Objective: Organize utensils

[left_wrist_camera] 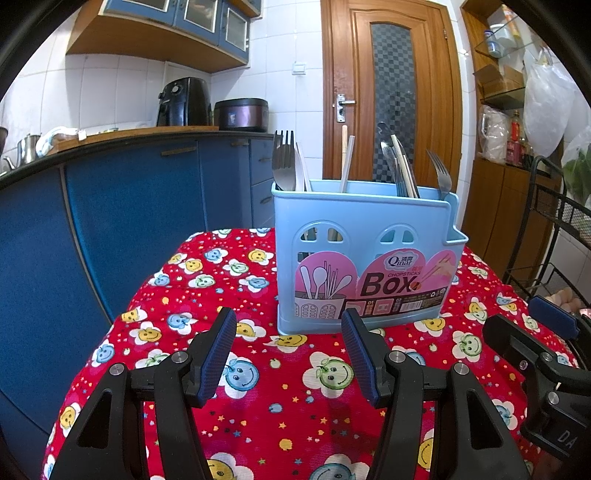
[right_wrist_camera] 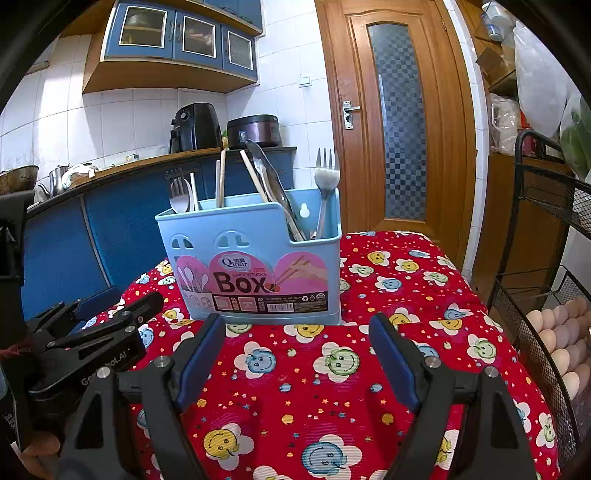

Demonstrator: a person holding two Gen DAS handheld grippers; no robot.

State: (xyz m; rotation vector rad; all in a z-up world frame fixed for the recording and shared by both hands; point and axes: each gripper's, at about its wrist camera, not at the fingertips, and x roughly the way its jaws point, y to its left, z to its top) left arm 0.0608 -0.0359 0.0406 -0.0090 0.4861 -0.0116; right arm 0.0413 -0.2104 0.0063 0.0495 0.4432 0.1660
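Left wrist view finds us poised over a small table draped in a red cloth (left_wrist_camera: pixel 280 417) printed with smiling flower faces in blue, yellow and green, stars scattered between them. Our left gripper (left_wrist_camera: pixel 288 321) hangs above the cloth with its blue-padded fingers (left_wrist_camera: pixel 218 354) spread apart and nothing between them. Just beyond it, upright on the far part of the cloth, stands the pale blue utensil holder (left_wrist_camera: pixel 365 236), its pink label reading "Chopsticks Box". Forks (left_wrist_camera: pixel 283 162) rise from its left end, chopsticks (left_wrist_camera: pixel 347 162) from the middle, and a lone fork (left_wrist_camera: pixel 441 173) from the lower side pocket on the right. Our right gripper (left_wrist_camera: pixel 532 321) reaches in at the right edge of this view, beside the holder and apart from it. From the right wrist view, that gripper (right_wrist_camera: pixel 295 325) also stands wide with bare cloth showing between its pads, and the holder (right_wrist_camera: pixel 251 236) sits directly ahead, while the left gripper (right_wrist_camera: pixel 122 306) lies low at the left, a hand (right_wrist_camera: pixel 37 458) partly visible beneath it. Behind the table, blue cabinets (left_wrist_camera: pixel 129 206) run under a wooden counter carrying a black air fryer (left_wrist_camera: pixel 183 101), a dark rice cooker (left_wrist_camera: pixel 242 113) and a metal kettle (left_wrist_camera: pixel 26 149). White tiles cover the wall, blue glass-fronted cupboards (right_wrist_camera: pixel 184 35) hang above, and a wooden door (left_wrist_camera: pixel 391 92) with a checkered glass panel stands closed. At right, a black wire rack (right_wrist_camera: pixel 532 295) holds eggs (right_wrist_camera: pixel 561 332), with plastic bags (left_wrist_camera: pixel 546 107) hanging above.
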